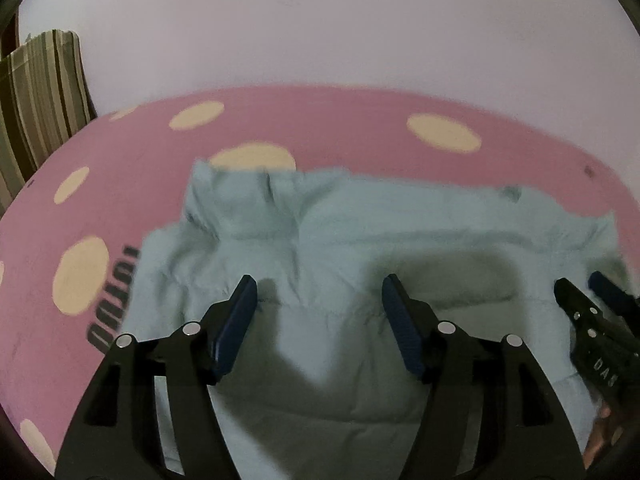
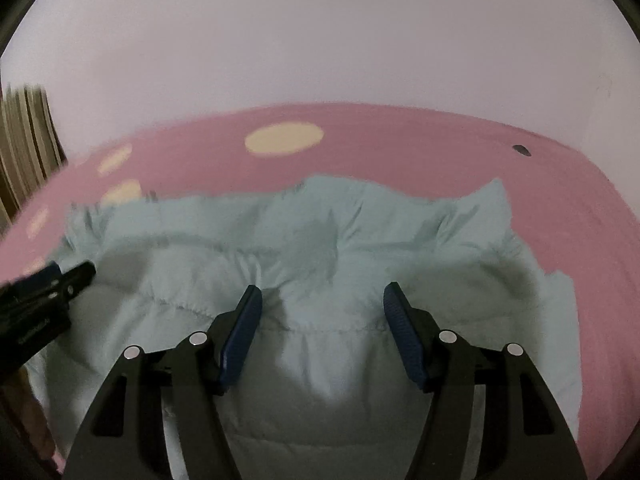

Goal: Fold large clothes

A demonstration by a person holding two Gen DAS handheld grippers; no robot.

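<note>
Left gripper: jaws wide apart, empty, above pale mint quilted puffy garment. Right gripper: jaws wide apart, empty, over same garment, spread on pink cream-dotted sheet.

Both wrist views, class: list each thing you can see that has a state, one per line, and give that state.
Left gripper: open, holding nothing, above the jacket.
Right gripper: open, holding nothing, above the jacket.
Jacket: pale blue, quilted, spread out and rumpled on the sheet, not neatly folded.
Sheet: pink with cream spots, lying flat under the jacket.
Striped cushion: standing upright at the far left edge.
</note>
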